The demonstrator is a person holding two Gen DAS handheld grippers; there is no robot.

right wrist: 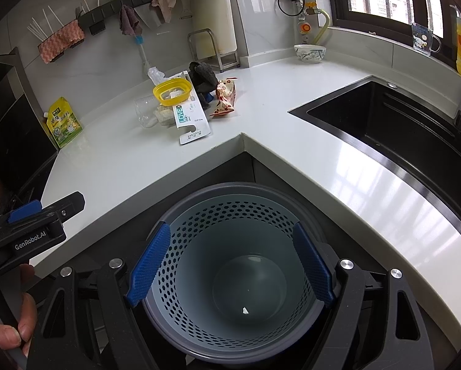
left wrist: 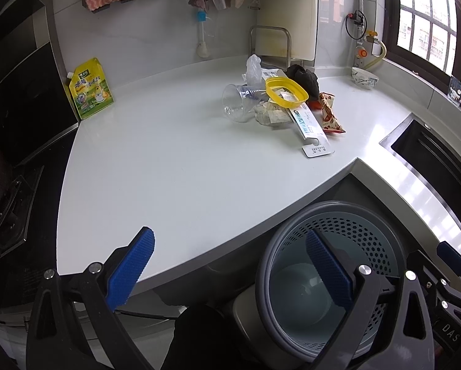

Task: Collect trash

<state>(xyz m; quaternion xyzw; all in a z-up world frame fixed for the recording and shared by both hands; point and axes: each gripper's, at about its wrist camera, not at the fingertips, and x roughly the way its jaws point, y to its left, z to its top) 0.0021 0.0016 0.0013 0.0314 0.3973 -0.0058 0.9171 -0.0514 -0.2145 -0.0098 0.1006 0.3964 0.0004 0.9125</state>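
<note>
Both grippers, left (left wrist: 227, 269) and right (right wrist: 230, 266), fingers wide, empty over the bin (right wrist: 230, 203); the cup (left wrist: 235, 103) looks light, crushable; pinch its rim.

Both the left tongs (left wrist: 227, 265) and the right tongs (right wrist: 230, 265) are spread wide, gripping nothing.

A white L-shaped countertop (right wrist: 132, 166) wraps an inner corner. Near its back wall lies a heap of litter: a clear plastic cup (right wrist: 144, 112) on its side, a yellow plastic ring (right wrist: 172, 91) resting on crumpled wrappers, a long white card package (right wrist: 191, 117), a black crumpled bag (right wrist: 203, 75) and a red-patterned snack wrapper (right wrist: 225, 98). Well apart to the left stands a yellow pouch (right wrist: 63, 122). A patterned bowl (right wrist: 310, 53) sits by the window, and a black sink (right wrist: 393, 129) is set into the right run
</note>
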